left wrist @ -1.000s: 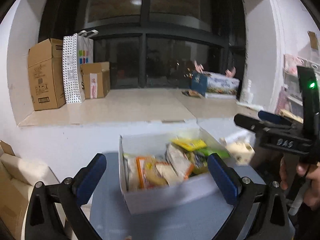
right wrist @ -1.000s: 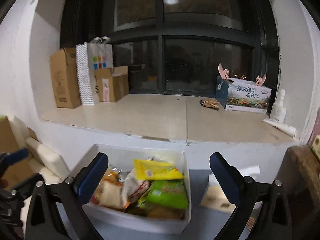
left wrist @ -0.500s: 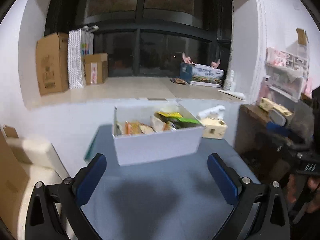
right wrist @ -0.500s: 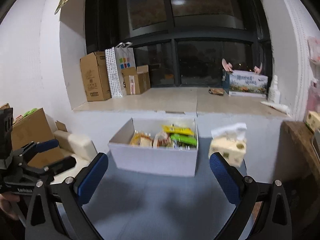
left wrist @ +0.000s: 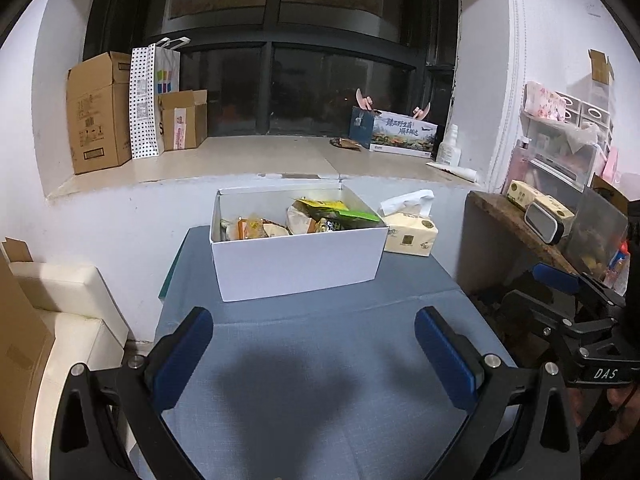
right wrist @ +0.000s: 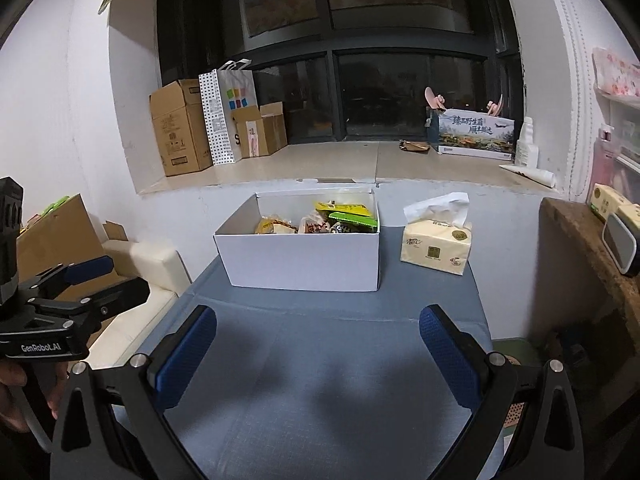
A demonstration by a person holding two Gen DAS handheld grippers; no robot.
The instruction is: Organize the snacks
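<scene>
Hovering apart, both grippers (left wrist: 316, 356) (right wrist: 318, 354) gaping (empty) — snacks (left wrist: 312, 218) inside white box (left wrist: 296, 264)

White walls (right wrist: 92, 112), dark window (left wrist: 304, 80) behind deep beige sill (left wrist: 224, 160). Cardboard boxes (left wrist: 96, 112) and dotted paper bag (left wrist: 150, 100) on sill left. Blue-grey table (right wrist: 320, 360). Cream seat (left wrist: 68, 312) left, wooden shelf (left wrist: 516, 224) right.

"DAS", "GenRobot.AI" on tongs (left wrist: 596, 364)

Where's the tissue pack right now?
In both wrist views, the tissue pack sits on the blue table, just right of the white snack box, below the window ledge.
</scene>
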